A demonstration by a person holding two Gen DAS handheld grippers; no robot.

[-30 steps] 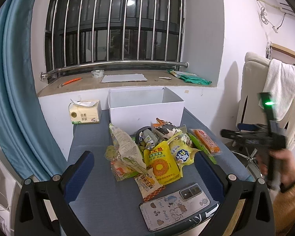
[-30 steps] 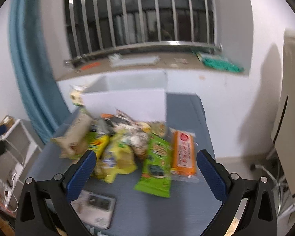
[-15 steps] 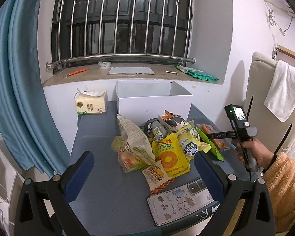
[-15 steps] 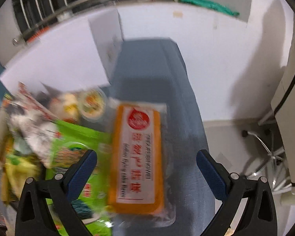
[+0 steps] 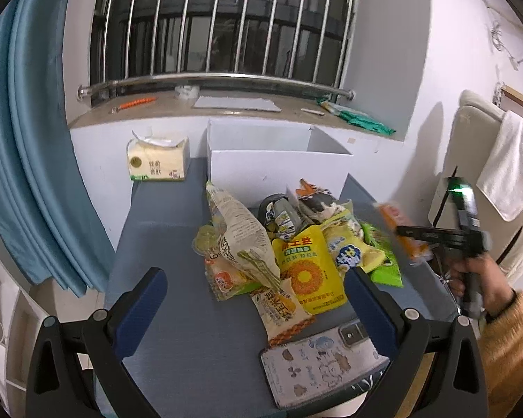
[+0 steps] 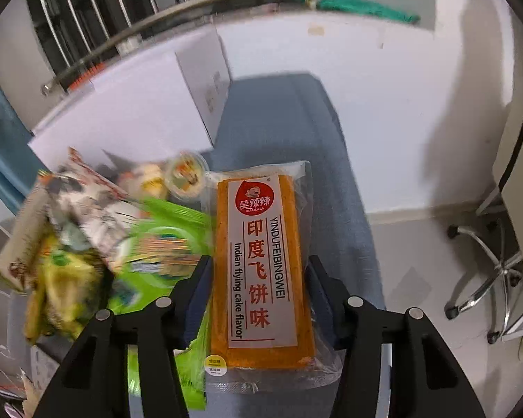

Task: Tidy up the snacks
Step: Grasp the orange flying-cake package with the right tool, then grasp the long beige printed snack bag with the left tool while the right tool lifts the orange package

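An orange flat-cake snack packet (image 6: pixel 258 254) sits lengthwise between the jaws of my right gripper (image 6: pixel 259 268), which are closing, and the pads touch its two long sides. In the left wrist view the same packet (image 5: pixel 394 223) hangs blurred and tilted at the table's right edge, in the right gripper (image 5: pixel 411 237) held by a hand in an orange sleeve. A pile of snack packets (image 5: pixel 296 244) lies mid-table in front of an open white box (image 5: pixel 279 170). My left gripper (image 5: pixel 252 278) is open over the near part of the pile, with nothing gripped.
A phone (image 5: pixel 324 362) in a patterned case lies at the near edge of the grey-blue table (image 5: pixel 164 244). A tissue pack (image 5: pixel 157 160) stands left of the box. A blue curtain (image 5: pixel 24 139) hangs left. A swivel chair's base (image 6: pixel 488 244) stands on the floor at the right.
My right gripper came down over the orange packet and narrowed its jaws onto it. The packet now looks raised at the table's right edge. My left gripper sank slightly toward the pile.
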